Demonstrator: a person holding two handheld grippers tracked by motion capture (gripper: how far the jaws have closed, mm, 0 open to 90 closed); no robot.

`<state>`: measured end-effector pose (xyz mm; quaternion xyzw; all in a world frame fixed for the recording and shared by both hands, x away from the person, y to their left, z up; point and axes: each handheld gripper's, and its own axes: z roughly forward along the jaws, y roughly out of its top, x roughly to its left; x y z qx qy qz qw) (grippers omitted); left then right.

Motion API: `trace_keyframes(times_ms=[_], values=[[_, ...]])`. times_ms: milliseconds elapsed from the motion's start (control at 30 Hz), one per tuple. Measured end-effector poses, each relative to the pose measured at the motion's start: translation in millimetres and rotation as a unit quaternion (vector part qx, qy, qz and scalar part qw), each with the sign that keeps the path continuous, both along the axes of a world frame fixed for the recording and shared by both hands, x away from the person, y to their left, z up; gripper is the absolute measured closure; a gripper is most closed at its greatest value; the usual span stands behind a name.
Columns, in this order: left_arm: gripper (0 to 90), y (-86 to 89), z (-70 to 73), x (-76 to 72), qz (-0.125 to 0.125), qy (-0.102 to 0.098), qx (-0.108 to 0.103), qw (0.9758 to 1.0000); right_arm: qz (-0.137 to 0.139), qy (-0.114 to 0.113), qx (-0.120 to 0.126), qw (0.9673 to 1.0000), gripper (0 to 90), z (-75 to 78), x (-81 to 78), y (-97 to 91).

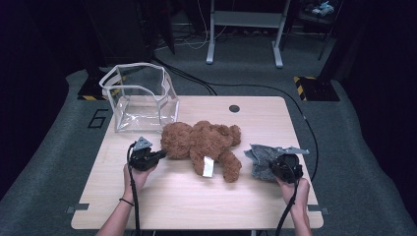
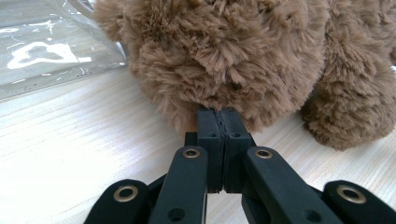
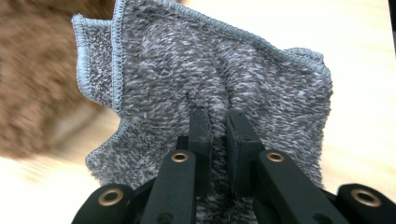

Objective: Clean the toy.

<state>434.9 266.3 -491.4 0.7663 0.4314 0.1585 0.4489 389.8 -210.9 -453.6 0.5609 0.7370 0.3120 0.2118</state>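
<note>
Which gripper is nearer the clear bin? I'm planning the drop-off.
Left. The left gripper grips the teddy bear just below the clear bin; the right gripper holds the grey cloth across the table.

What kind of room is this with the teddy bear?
Probably a lab or test room, not a home: a plain wooden table on grey carpet, loose cables across the floor, and metal stand legs behind the teddy bear.

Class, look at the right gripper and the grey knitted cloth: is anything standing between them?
Nothing visible does. The right gripper has its jaws pinched on a fold of the grey knitted cloth. The brown plush teddy bear lies apart, to the cloth's left on the table.
</note>
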Motion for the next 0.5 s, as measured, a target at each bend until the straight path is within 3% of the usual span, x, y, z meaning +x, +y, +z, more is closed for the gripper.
trace_keyframes(times_ms=[267,500], values=[[89.1,-0.1,-0.1,-0.5,0.002,-0.003,-0.002,1.0000,0.040,-0.029,0.005,0.9988,82.2,28.4,13.4,29.8],[89.0,1.3,0.1,-0.7,0.001,0.001,-0.005,1.0000,0.078,-0.052,0.002,0.9956,82.2,52.7,23.7,59.0]])
